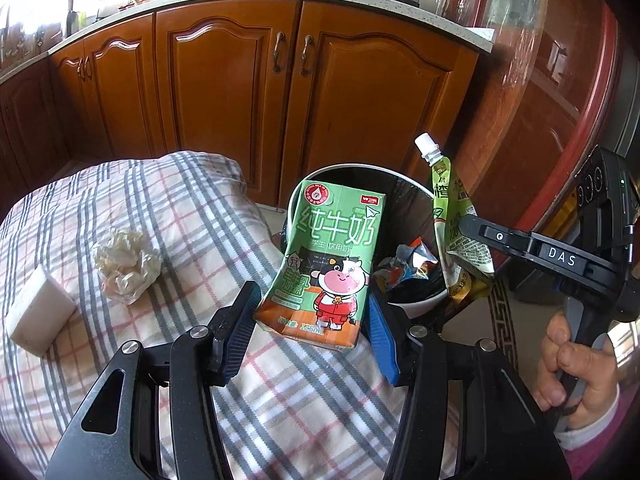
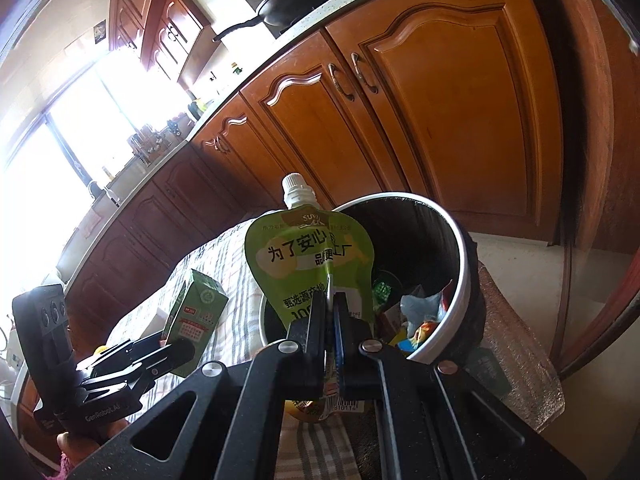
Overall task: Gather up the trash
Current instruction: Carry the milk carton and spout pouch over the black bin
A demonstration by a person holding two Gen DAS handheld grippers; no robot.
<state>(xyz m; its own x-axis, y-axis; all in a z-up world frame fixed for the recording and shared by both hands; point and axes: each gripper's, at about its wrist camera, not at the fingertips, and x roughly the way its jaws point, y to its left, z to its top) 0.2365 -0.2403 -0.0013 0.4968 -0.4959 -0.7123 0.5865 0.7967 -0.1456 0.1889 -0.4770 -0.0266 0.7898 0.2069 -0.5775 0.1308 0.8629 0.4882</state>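
Note:
My left gripper (image 1: 312, 312) is shut on a green milk carton (image 1: 328, 260) with a cartoon cow, held upright just in front of the white-rimmed trash bin (image 1: 416, 304). The carton also shows in the right wrist view (image 2: 196, 312). My right gripper (image 2: 330, 312) is shut on a green spouted drink pouch (image 2: 312, 264), held upright at the bin's near rim (image 2: 460, 280). The pouch also shows in the left wrist view (image 1: 452, 208). Wrappers (image 1: 404, 264) lie inside the bin. A crumpled tissue (image 1: 126, 264) lies on the plaid cloth.
A white foam block (image 1: 38, 316) sits at the left of the plaid-covered surface (image 1: 180, 208). Wooden kitchen cabinets (image 1: 280, 100) stand behind the bin. A red round table edge (image 1: 560, 120) curves at the right.

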